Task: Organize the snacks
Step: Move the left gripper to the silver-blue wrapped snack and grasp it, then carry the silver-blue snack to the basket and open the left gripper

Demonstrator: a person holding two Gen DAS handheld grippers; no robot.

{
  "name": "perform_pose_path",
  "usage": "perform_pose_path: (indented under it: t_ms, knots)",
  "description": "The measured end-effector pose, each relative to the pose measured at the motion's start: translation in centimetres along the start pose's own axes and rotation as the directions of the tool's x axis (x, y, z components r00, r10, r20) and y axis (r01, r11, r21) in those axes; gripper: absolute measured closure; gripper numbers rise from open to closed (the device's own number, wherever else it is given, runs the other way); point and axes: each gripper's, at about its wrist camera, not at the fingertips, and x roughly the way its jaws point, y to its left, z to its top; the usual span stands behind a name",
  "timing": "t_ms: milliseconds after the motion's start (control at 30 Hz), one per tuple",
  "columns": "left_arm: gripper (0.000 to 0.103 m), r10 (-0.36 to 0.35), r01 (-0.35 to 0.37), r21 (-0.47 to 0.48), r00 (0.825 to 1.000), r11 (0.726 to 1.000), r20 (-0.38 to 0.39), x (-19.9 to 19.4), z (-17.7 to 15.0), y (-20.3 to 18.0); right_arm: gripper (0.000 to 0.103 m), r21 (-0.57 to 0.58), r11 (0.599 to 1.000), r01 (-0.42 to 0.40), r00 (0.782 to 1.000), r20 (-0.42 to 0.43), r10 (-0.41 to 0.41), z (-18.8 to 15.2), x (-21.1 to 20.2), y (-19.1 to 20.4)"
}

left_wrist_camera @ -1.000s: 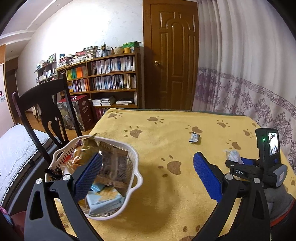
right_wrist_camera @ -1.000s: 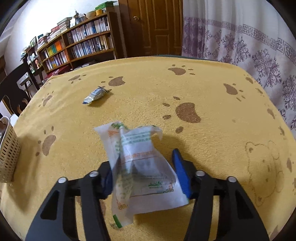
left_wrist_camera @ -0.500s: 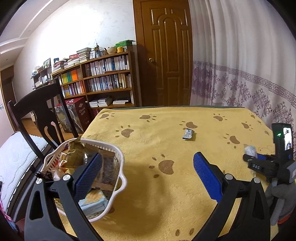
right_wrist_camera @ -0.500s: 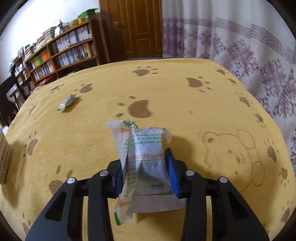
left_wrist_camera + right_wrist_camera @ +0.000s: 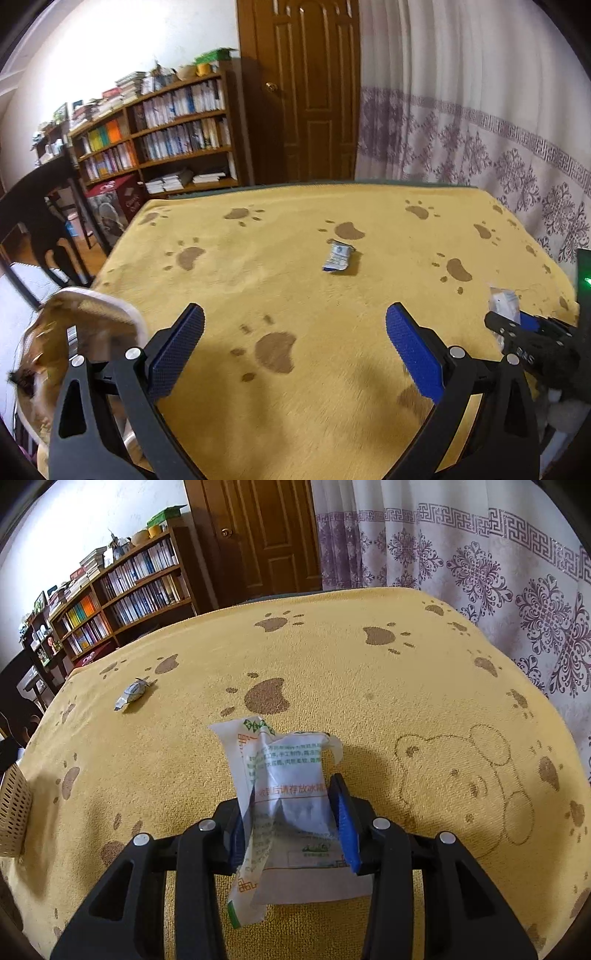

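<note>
My right gripper (image 5: 291, 794) is shut on a white snack packet (image 5: 284, 786) with green and red print, held just above the yellow cloth. The same gripper (image 5: 517, 325) and packet (image 5: 502, 301) show at the right edge of the left wrist view. My left gripper (image 5: 295, 332) stands open over the cloth with nothing between its fingers. A small silver-blue wrapped snack (image 5: 337, 256) lies mid-table, also seen as the wrapped snack (image 5: 131, 694) at the far left of the right wrist view. The white basket (image 5: 122, 314) with several snacks sits at the table's left edge.
The table wears a yellow paw-print cloth (image 5: 295, 258). A dark wooden chair (image 5: 40, 206) stands beside its left edge. A bookshelf (image 5: 166, 136), a wooden door (image 5: 314, 92) and a patterned curtain (image 5: 480, 129) lie behind the table. The basket wall (image 5: 13, 808) shows at left.
My left gripper has swung right, away from the basket, which slid to the frame's lower left. The right gripper still holds the packet and has shifted a little over the cloth.
</note>
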Motion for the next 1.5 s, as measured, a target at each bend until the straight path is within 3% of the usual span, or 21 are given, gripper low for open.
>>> perform_pose_path:
  t_ms: [133,200,300,433,500,567,633,867,1167,1500]
  knots:
    - [0.004,-0.032,0.033,0.009,0.999,0.999,-0.044,4.2,1.3,-0.9,0.062,0.006,1.0,-0.008,1.0,0.001,0.008,-0.1,0.0,-0.1]
    - [0.015,-0.045,0.045,-0.003,0.996,0.999,-0.076,6.6,2.0,-1.0,0.061,0.007,1.0,-0.008,1.0,0.001,0.008,-0.1,-0.1,-0.1]
    - [0.021,-0.071,0.068,-0.029,0.991,0.997,-0.116,9.6,2.7,-1.1,0.061,0.005,1.0,-0.008,1.0,0.0,0.008,-0.1,-0.1,-0.1]
    - [0.022,-0.124,0.12,-0.04,0.98,0.992,-0.155,12.6,3.6,-1.8,0.06,-0.002,1.0,-0.006,1.0,-0.002,0.006,0.0,0.0,0.1]
    - [0.033,-0.142,0.136,-0.042,0.972,0.99,-0.185,14.0,3.7,-2.2,0.06,-0.002,1.0,-0.007,1.0,-0.002,0.007,0.0,0.0,0.2]
    - [0.036,-0.125,0.122,-0.028,0.973,0.992,-0.196,14.9,3.7,-2.8,0.06,-0.002,1.0,-0.007,1.0,-0.002,0.007,0.0,0.0,0.2]
    - [0.037,-0.123,0.126,0.002,0.973,0.992,-0.195,15.1,4.0,-3.5,0.06,-0.003,1.0,-0.005,1.0,-0.003,0.005,0.0,0.0,0.2]
    - [0.076,-0.102,0.114,0.052,0.978,0.992,-0.183,15.2,4.4,-4.7,0.059,-0.005,1.0,-0.004,1.0,-0.002,0.004,-0.1,0.0,0.2]
    - [0.078,-0.136,0.14,0.015,0.982,0.99,-0.131,13.2,3.6,-4.4,0.059,0.0,1.0,-0.012,1.0,-0.002,0.012,0.0,0.0,0.2]
    - [0.078,-0.13,0.13,0.012,0.99,0.991,-0.048,7.2,2.6,-4.4,0.06,0.005,1.0,-0.018,1.0,-0.001,0.018,0.0,0.0,0.0]
